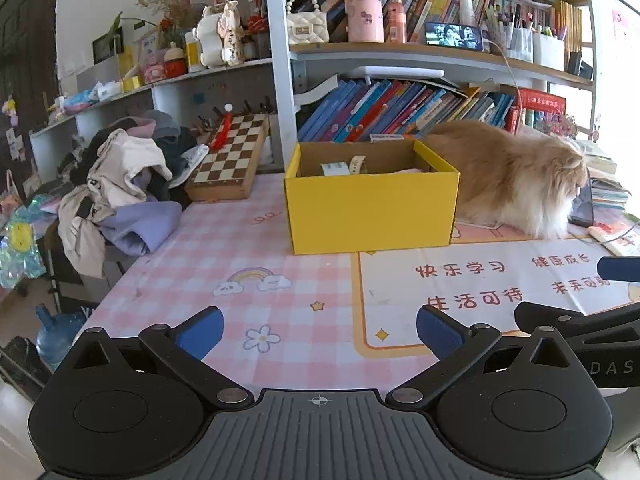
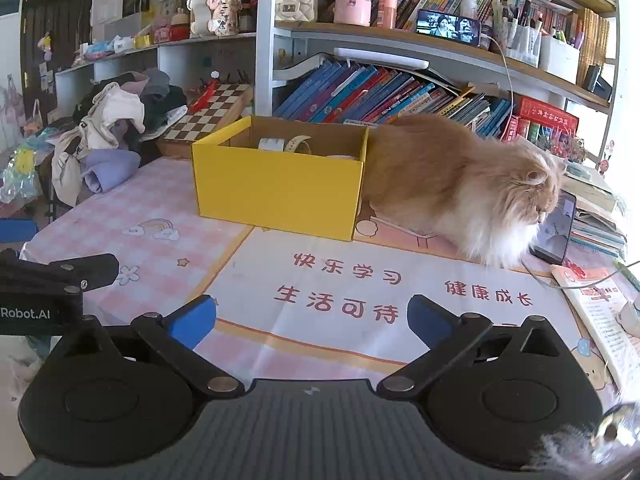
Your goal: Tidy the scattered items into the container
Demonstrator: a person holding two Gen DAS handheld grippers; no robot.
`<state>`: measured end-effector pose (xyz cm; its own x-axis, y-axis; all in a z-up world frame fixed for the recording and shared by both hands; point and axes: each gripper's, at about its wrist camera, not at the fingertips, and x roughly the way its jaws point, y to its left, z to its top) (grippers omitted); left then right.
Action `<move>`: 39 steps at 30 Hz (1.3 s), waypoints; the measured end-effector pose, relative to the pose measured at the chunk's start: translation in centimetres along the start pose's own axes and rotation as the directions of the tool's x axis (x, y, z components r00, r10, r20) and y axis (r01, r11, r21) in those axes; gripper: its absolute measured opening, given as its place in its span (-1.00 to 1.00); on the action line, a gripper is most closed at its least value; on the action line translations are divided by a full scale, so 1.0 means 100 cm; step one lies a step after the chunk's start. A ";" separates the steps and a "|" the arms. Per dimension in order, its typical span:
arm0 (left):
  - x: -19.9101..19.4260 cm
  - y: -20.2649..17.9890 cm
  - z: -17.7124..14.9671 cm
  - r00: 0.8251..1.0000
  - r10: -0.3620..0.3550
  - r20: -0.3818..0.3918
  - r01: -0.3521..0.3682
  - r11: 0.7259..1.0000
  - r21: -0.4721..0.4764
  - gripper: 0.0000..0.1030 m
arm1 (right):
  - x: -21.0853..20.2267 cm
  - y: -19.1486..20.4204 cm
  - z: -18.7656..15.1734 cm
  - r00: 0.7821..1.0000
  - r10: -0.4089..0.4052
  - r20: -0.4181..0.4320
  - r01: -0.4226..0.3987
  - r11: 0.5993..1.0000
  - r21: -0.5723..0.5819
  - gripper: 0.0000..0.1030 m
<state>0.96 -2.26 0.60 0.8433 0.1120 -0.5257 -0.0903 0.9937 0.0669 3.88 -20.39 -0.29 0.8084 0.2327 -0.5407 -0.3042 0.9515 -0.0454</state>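
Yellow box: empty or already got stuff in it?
Not empty. The open-topped yellow box holds a white roll and a beige watch strap; its floor is hidden.

A fluffy orange cat (image 2: 460,184) is seen on the right of the pink tablecloth (image 1: 224,252), facing a propped phone (image 2: 556,232). A chessboard (image 1: 232,156) and heaped clothes (image 1: 120,184) are found far left, before shelved books (image 1: 392,108).

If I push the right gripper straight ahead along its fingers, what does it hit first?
Probably the open yellow cardboard box, near its right front corner. The printed desk mat before it looks free. The right gripper is open; the fluffy orange-and-white cat sits just right of that line.
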 end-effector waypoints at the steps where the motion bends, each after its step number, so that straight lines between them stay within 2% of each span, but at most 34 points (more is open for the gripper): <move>1: -0.001 0.001 -0.001 1.000 -0.002 -0.002 0.002 1.000 -0.003 1.00 | 0.000 0.001 -0.001 1.000 0.001 -0.003 -0.001 1.000 0.000 1.00; 12: -0.003 0.011 -0.004 0.999 -0.028 -0.032 0.027 0.999 -0.043 1.00 | -0.001 0.009 -0.004 1.000 0.007 -0.023 -0.007 1.000 0.002 1.00; 39: -0.004 0.006 -0.008 0.997 -0.061 -0.042 0.061 0.998 -0.003 1.00 | 0.003 0.011 -0.009 0.997 -0.027 -0.067 0.028 0.999 0.018 1.00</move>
<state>0.17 -1.66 0.14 0.8242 0.0511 -0.5640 -0.0399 0.9987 0.0321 3.34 -19.47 -1.25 0.7808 0.1931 -0.5942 -0.2721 0.9612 -0.0452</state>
